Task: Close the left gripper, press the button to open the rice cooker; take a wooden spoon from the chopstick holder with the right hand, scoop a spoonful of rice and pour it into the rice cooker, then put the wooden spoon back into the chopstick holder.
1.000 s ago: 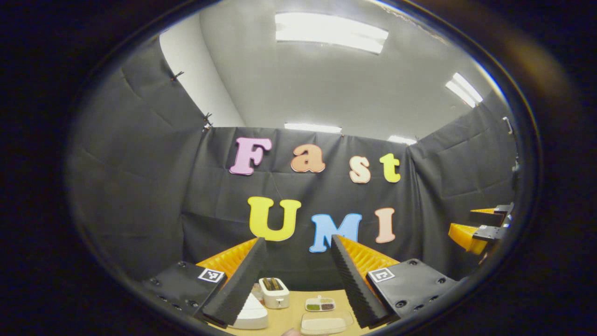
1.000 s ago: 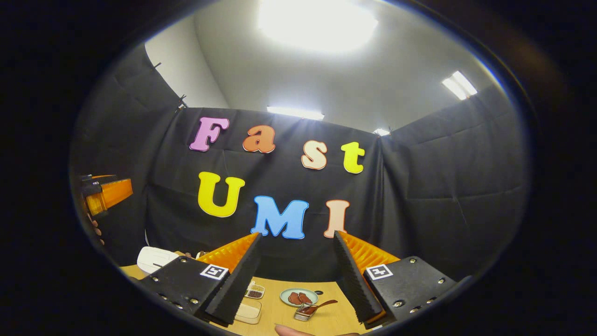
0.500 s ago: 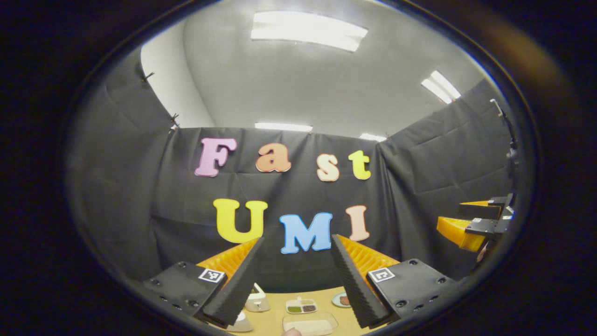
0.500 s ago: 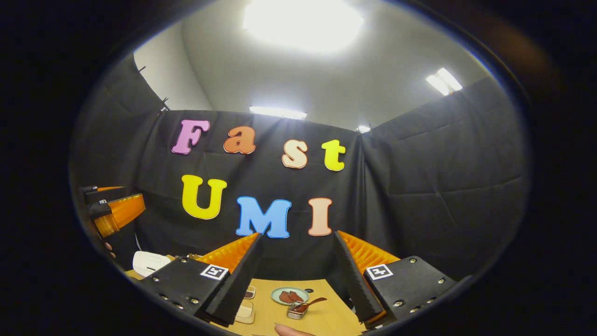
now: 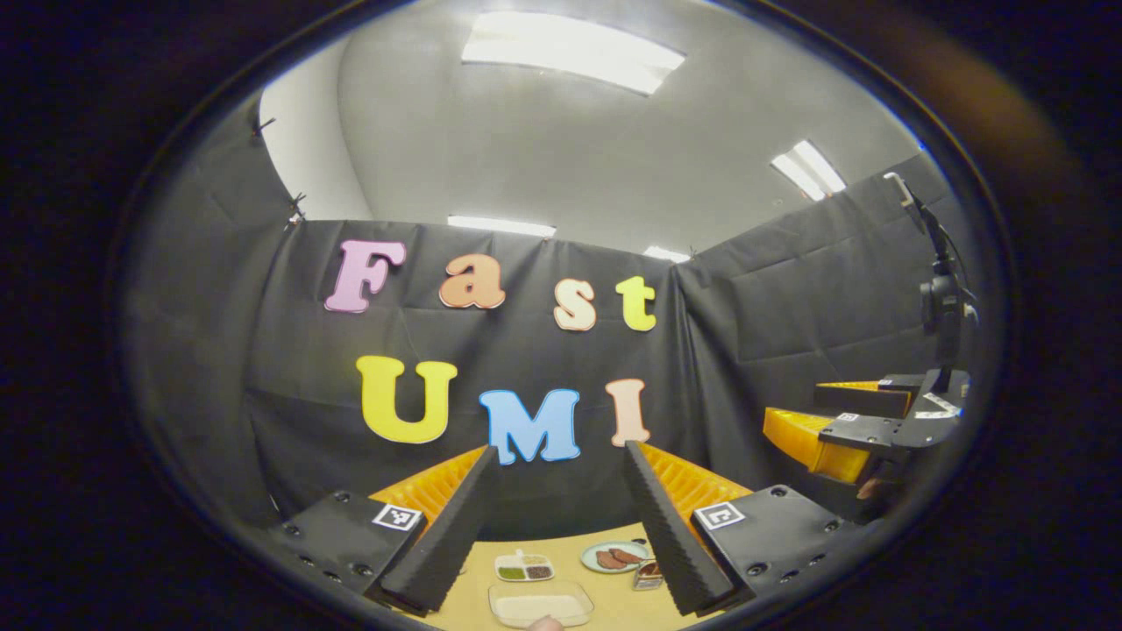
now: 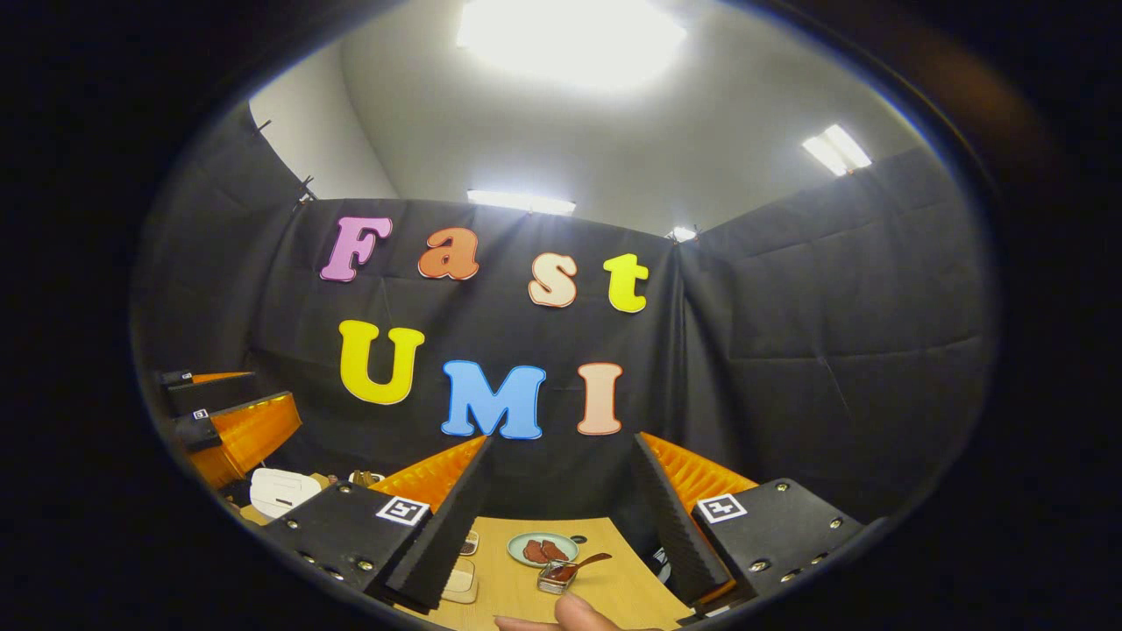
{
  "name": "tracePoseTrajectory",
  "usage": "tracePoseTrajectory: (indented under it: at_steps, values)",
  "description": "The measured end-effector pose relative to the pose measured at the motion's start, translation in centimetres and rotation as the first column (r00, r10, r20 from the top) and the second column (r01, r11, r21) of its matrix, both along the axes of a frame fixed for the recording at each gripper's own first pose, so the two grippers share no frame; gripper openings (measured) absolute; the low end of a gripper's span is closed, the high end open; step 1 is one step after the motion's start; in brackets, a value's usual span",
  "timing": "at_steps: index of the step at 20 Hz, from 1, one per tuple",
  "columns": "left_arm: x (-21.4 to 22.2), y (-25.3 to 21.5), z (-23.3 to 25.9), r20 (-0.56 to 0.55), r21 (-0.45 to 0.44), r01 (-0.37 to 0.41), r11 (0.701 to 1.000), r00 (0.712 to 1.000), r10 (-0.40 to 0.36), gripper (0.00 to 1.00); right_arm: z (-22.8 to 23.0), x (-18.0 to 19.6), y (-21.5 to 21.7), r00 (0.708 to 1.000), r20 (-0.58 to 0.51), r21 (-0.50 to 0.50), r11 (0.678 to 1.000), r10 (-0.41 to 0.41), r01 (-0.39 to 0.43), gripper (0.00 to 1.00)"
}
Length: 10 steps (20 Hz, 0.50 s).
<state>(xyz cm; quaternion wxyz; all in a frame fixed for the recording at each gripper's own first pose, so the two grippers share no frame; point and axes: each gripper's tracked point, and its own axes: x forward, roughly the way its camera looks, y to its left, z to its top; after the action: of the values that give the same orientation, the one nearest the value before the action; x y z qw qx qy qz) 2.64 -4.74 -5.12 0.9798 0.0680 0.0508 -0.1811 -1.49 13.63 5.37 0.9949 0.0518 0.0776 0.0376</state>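
In the left gripper view my left gripper [image 5: 558,450] points up at the booth wall, its jaws wide apart and nothing between them. Under it lies a clear tray of rice [image 5: 541,603] on the wooden table [image 5: 570,543]. My right gripper [image 6: 561,441] is open and bare as well, tilted up the same way. The white rice cooker [image 6: 282,491] sits at the table's far left in the right gripper view, lid down, below the left gripper [image 6: 237,429]. The left gripper view has the right gripper [image 5: 841,425] at its right edge.
A divided dish [image 5: 524,568], a plate of meat slices [image 6: 542,549] and a small container with a brown spoon [image 6: 565,574] stand on the table. A fingertip [image 6: 570,613] pokes in at the bottom edge.
The left gripper has swung to the right: the rice cooker and toaster slid out of its view and the meat plate came in. The right gripper has barely moved.
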Motion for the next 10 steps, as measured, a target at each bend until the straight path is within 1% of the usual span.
tracePoseTrajectory:
  at_steps: [2,3,4,6,7,10]
  values:
    - [-0.2,-0.5,0.2,0.006,-0.005,0.012,1.0,1.0,-0.012,0.94,-0.3,-0.5,0.7,1.0,-0.001,-0.006,1.0,0.016,-0.016,0.95]
    - [-0.2,-0.3,0.1,-0.002,-0.013,0.002,1.0,1.0,-0.002,0.99,-0.6,-0.6,1.0,1.0,-0.007,-0.006,1.0,0.024,-0.024,0.95]
    - [-0.3,0.3,0.0,-0.013,-0.026,-0.014,1.0,1.0,0.013,0.96,-0.6,-0.8,1.4,0.999,-0.011,-0.001,0.999,0.034,-0.034,0.95]
    - [-0.7,1.7,-0.2,-0.024,-0.032,-0.047,0.998,0.999,0.046,0.96,-0.3,-1.0,2.0,0.999,0.009,0.01,0.999,0.052,-0.052,0.95]
    - [-0.5,2.6,-0.1,-0.018,-0.019,-0.065,0.998,0.998,0.065,0.96,-0.2,-0.8,1.9,0.999,0.021,0.011,0.999,0.05,-0.05,0.95]
    - [-0.4,5.5,0.7,0.008,0.011,-0.133,0.991,0.991,0.133,0.95,-1.9,-0.4,3.0,0.997,-0.014,0.033,0.997,0.077,-0.076,0.95]
